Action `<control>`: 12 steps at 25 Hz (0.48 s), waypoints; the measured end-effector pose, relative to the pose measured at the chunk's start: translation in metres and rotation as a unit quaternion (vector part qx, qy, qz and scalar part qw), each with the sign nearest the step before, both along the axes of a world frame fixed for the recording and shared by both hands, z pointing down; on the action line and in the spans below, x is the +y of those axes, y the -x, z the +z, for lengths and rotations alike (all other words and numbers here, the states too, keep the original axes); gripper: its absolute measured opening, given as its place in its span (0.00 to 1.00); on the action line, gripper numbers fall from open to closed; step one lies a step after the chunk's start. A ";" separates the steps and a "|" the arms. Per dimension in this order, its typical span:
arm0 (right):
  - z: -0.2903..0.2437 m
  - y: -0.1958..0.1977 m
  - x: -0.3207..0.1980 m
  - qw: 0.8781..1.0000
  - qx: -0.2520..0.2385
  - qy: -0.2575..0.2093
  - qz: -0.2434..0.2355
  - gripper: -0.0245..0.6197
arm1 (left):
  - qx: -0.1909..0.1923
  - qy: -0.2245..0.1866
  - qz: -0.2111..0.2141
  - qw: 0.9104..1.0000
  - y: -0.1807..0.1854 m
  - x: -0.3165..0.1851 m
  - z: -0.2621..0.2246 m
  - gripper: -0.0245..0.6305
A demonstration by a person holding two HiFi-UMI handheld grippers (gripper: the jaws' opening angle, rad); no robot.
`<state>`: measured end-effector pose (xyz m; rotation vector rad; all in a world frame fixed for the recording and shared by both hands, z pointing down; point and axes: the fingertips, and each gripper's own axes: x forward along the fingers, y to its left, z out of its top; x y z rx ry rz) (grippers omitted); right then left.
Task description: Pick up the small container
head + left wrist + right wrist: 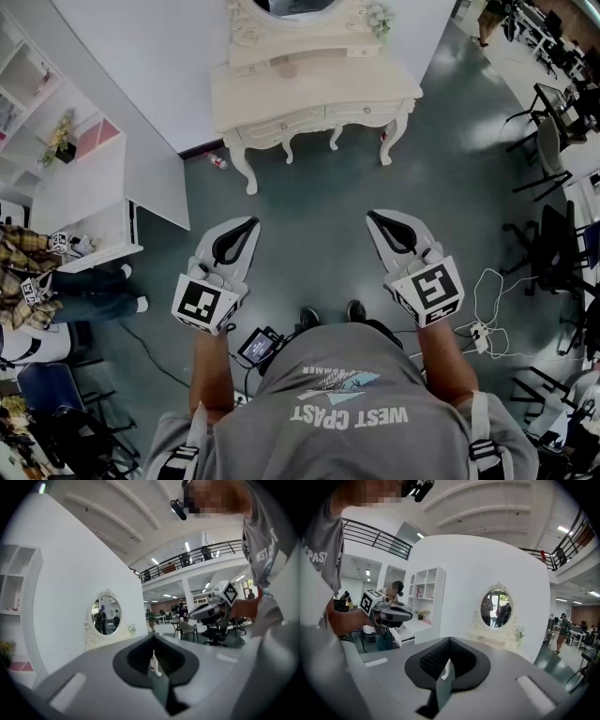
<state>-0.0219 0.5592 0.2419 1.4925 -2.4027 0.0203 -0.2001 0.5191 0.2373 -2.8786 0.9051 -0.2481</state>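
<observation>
Cream dressing table (319,94), mirror (298,7) cropped.

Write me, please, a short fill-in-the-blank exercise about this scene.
Both the left claw and the right claw are ____ and hold nothing. The mirror above the dressing table is ____ in shape. The white shelves stand on the person's ____ side.
Missing words: shut; oval; left.

head view: overhead, steeply down, far | gripper views: low, level, forward — all share the seemingly distant cream carved dressing table (319,89)
</observation>
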 end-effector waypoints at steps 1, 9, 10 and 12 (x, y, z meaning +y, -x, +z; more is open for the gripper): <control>0.000 0.003 -0.004 1.000 0.000 0.000 0.001 0.04 | 0.001 0.000 0.000 1.000 0.003 -0.004 0.000 0.04; 0.000 0.024 -0.022 1.000 0.000 0.000 0.003 0.04 | 0.000 0.003 0.003 1.000 0.023 -0.020 0.006 0.04; 0.000 0.025 -0.023 1.000 0.000 -0.001 0.003 0.04 | 0.000 0.004 0.005 1.000 0.024 -0.021 0.007 0.04; 0.000 0.027 -0.027 1.000 0.000 -0.003 0.003 0.04 | -0.001 0.007 0.007 1.000 0.024 -0.024 0.012 0.04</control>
